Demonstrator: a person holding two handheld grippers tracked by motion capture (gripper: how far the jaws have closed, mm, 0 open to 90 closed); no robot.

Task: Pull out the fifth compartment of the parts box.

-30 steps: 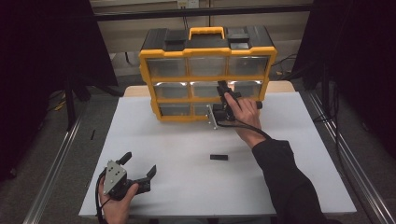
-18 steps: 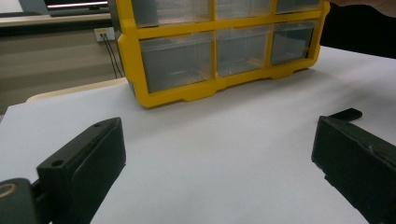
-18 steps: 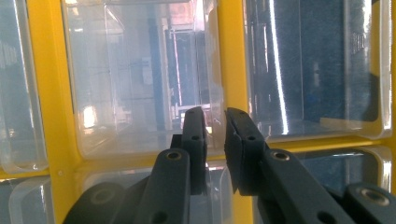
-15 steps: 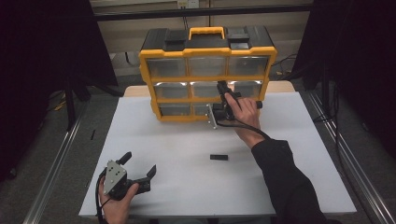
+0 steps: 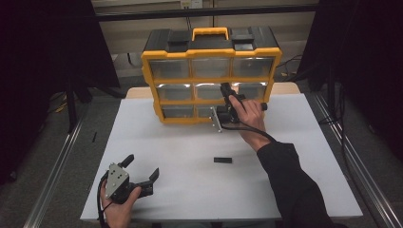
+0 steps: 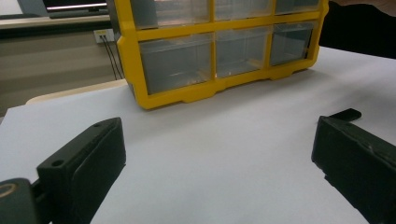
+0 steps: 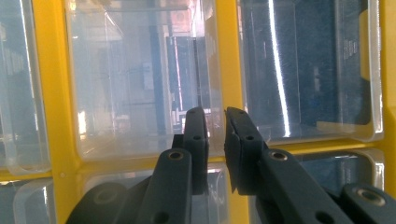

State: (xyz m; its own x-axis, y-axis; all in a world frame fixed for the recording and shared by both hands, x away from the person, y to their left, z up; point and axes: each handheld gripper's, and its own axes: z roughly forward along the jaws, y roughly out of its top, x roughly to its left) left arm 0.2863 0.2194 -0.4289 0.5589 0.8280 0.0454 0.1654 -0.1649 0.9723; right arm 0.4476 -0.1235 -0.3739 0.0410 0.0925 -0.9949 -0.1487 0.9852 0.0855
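Standing at the table's far edge, the yellow drawer organizer (image 5: 211,76) has every drawer shut (nothing opened yet). The right gripper (image 7: 215,135), jaws nearly closed on nothing, presses near its middle row; the left gripper (image 5: 141,170) rests wide open, empty.

Almost nothing differs across the last second. The right tool (image 5: 227,93) sits at the same spot against the front of the yellow drawer organizer (image 5: 211,71), its jaws nearly closed, with at most a slight shift of the hand (image 5: 251,114). No other object on the surface has changed place.
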